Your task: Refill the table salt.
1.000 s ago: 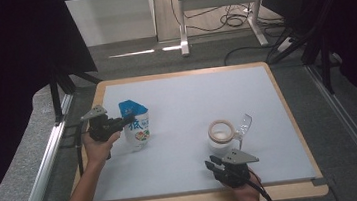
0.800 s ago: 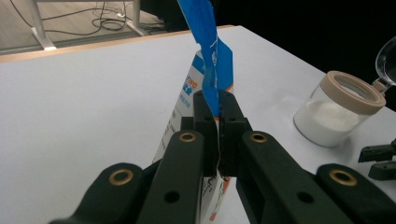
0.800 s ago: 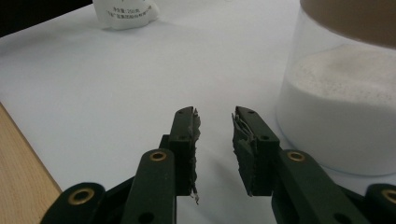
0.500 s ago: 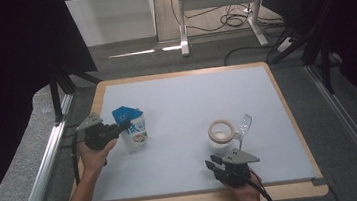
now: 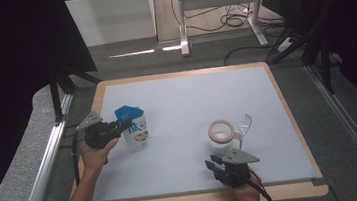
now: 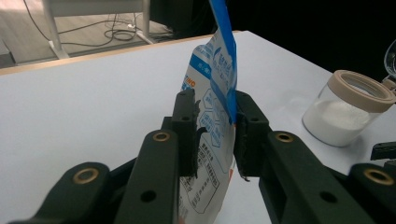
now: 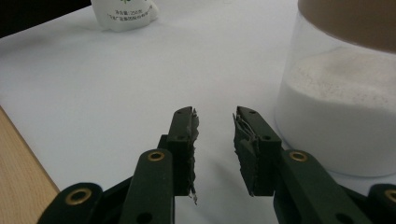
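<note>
Blue-and-white pouch (image 5: 133, 130): stands upright on the left part of the table (image 5: 191, 94), its flat base down and its blue top edge up, so it needs no support to stay there.
Left claw (image 5: 121, 126): comes in level from the pouch's left with the pouch's upper part between its jaws. The jaws have just been opening. In the left gripper view the pads (image 6: 187, 126) sit close on either side of the bag and no longer seem to pinch it, which reads as letting go after setting it down.
Glass jar (image 5: 222, 136): sits right of centre, well apart from the pouch and about half full of white powder. Its tan rim is uncovered and the clear lid (image 5: 243, 123) is swung off to the side, probably so it can be filled or scooped from.
Right claw (image 5: 214, 165): lies low at the near edge of the table, just in front of the jar, its jaws apart with nothing between them. It looks parked, ready to steady the jar.
Likely step: free the pouch, then turn to the jar.
</note>
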